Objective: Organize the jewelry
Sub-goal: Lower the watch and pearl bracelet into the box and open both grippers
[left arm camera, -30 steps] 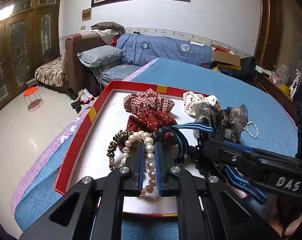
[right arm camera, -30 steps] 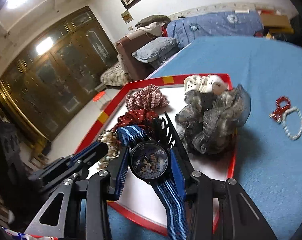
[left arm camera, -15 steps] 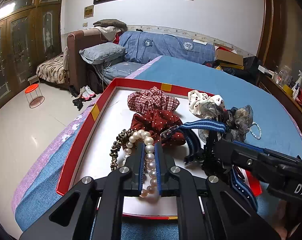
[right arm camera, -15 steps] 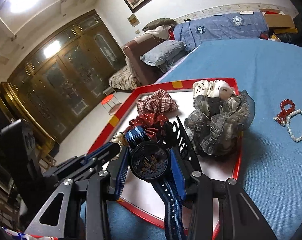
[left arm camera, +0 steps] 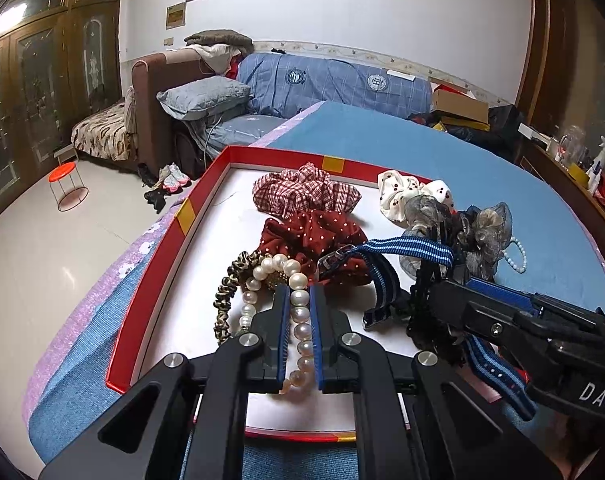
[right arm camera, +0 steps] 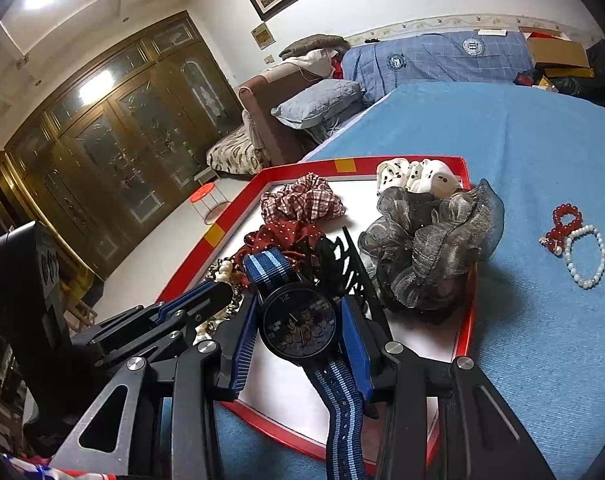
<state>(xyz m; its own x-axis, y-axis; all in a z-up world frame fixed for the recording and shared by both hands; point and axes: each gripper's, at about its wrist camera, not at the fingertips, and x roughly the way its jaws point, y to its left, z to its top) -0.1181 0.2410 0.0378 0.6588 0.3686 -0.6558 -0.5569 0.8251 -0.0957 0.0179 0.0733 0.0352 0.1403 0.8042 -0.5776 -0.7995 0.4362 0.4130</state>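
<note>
Resting on blue bedspread (right arm camera: 522, 152): red tray (left arm camera: 206, 184); left gripper (left arm camera: 300, 304) pinching pearls (left arm camera: 300, 312); right gripper (right arm camera: 298, 320) clamping watch (right arm camera: 298, 324)

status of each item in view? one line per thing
Left gripper: shut on white pearl necklace.
Right gripper: fingers shut on blue striped-strap wristwatch.
Red-rimmed white tray: holds scrunchies.
Grey organza scrunchie: in tray, overhanging its rim.
Red bead bracelet and white bead bracelet: on blue cloth, outside tray.

Scrunchies (right arm camera: 430, 240) lie in the tray (right arm camera: 218, 228); two bracelets (right arm camera: 578, 248) lie right of it.
</note>
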